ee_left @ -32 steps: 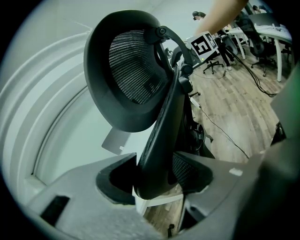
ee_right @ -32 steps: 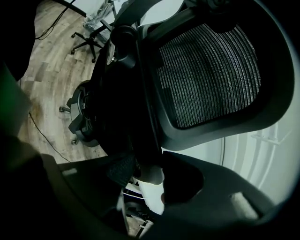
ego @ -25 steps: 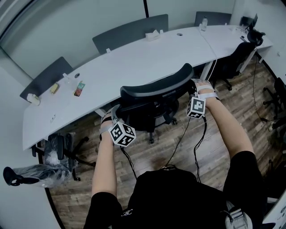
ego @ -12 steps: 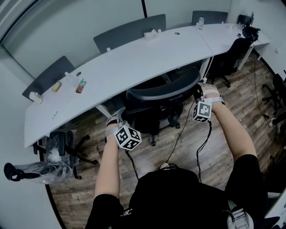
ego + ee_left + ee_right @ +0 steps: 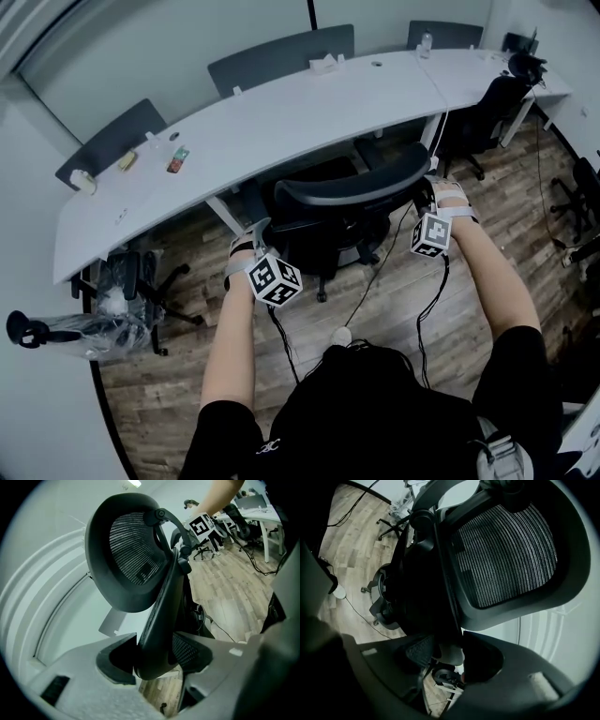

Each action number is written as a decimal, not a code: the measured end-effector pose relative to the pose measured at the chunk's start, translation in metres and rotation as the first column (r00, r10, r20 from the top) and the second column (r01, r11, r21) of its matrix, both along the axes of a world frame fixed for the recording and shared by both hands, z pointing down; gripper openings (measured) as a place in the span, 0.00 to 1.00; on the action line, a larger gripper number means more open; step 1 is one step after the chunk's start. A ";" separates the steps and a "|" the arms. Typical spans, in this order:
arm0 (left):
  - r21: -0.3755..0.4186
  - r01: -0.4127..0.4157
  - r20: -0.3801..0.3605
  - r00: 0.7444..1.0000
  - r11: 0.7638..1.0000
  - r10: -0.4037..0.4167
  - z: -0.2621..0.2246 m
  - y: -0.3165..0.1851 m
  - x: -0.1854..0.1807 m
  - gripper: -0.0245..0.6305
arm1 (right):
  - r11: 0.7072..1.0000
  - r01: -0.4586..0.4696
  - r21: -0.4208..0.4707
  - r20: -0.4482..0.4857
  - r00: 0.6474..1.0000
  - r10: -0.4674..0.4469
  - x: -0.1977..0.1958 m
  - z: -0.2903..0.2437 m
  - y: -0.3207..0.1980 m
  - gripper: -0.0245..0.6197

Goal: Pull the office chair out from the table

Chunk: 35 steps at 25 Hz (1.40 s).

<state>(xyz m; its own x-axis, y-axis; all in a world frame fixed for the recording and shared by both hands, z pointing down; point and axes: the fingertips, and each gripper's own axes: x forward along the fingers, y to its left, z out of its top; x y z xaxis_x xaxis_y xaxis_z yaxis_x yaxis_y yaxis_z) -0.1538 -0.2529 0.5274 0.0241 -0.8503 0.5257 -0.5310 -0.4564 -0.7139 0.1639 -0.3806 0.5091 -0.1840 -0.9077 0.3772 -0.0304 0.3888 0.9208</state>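
A black office chair (image 5: pixel 337 216) with a mesh back stands just off the near edge of the long white table (image 5: pixel 281 117). My left gripper (image 5: pixel 257 232) is shut on the left rim of the chair's backrest, which sits pinched between its pads (image 5: pixel 192 651). The mesh back (image 5: pixel 131 555) rises above the left gripper (image 5: pixel 154 660). On the right rim of the same backrest my right gripper (image 5: pixel 428 186) is shut. In the right gripper view the right gripper (image 5: pixel 447 656) clamps the dark frame below the mesh back (image 5: pixel 506 550).
Another black chair (image 5: pixel 487 122) stands under the table's right end. A plastic-wrapped chair (image 5: pixel 117 309) sits at the left. Grey panels (image 5: pixel 281 56) line the table's far side, and small items (image 5: pixel 176 159) lie on it. Cables (image 5: pixel 384 272) trail over the wooden floor.
The chair has rolled away from the table toward me, and both grippers have come back with it, still clamped on the backrest. Its back no longer overlaps the table edge.
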 end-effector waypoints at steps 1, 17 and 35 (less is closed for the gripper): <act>0.003 -0.002 0.000 1.000 1.000 0.002 0.000 0.005 0.001 0.40 | 1.000 0.003 0.000 0.001 1.000 -0.003 0.001 0.000 0.006 0.34; 0.043 -0.036 -0.006 0.999 0.998 0.036 0.004 0.098 0.031 0.40 | 1.000 0.000 0.022 0.007 1.000 0.000 0.032 0.004 0.101 0.34; 0.099 -0.034 -0.023 0.999 0.994 0.036 0.007 0.183 0.053 0.40 | 1.000 -0.006 -0.009 0.041 0.999 0.007 0.048 0.008 0.175 0.35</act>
